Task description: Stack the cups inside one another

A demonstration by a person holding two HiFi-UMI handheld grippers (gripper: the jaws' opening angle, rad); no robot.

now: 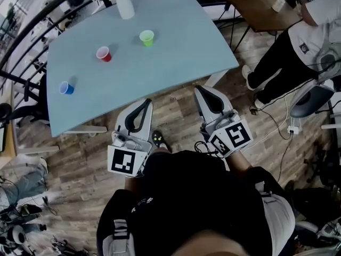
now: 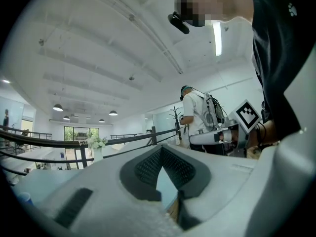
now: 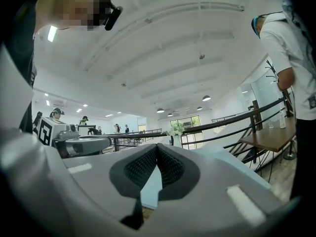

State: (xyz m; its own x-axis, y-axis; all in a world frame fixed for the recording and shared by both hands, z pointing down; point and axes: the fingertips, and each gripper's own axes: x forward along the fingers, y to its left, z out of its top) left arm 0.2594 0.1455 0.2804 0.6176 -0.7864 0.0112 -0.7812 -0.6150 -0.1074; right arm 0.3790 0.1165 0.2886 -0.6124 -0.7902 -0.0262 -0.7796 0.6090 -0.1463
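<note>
The fingers (image 2: 147, 168) of the left gripper (image 2: 160, 148) are seen closed, their tips touching and nothing held between the dark ribbed pads; only a sliver of the tabletop (image 2: 163, 194) shows through the gap below the tips. The fingers (image 3: 140, 167) of the right gripper (image 3: 157, 146) are likewise pressed together and empty. In the head view, the left gripper (image 1: 143, 102) and the right gripper (image 1: 204, 89) are held side by side over the wooden floor (image 1: 176, 113), just short of the near edge of the light blue tabletop (image 1: 170, 63), and both are pointed toward it. Three cups are set on the tabletop, well apart from one another and from the grippers: a blue cup (image 1: 66, 88) near the left edge, a red cup (image 1: 104, 54) further in, and a green cup (image 1: 146, 38) further right and toward the far side. Each is stood with its open end up, and none is nested in another. A white vase (image 1: 124, 5) with flowers is placed at the far edge of the tabletop. A second person (image 1: 298, 52) in a white top and dark trousers is seen at the right, beside a brown table (image 1: 256, 4).
</note>
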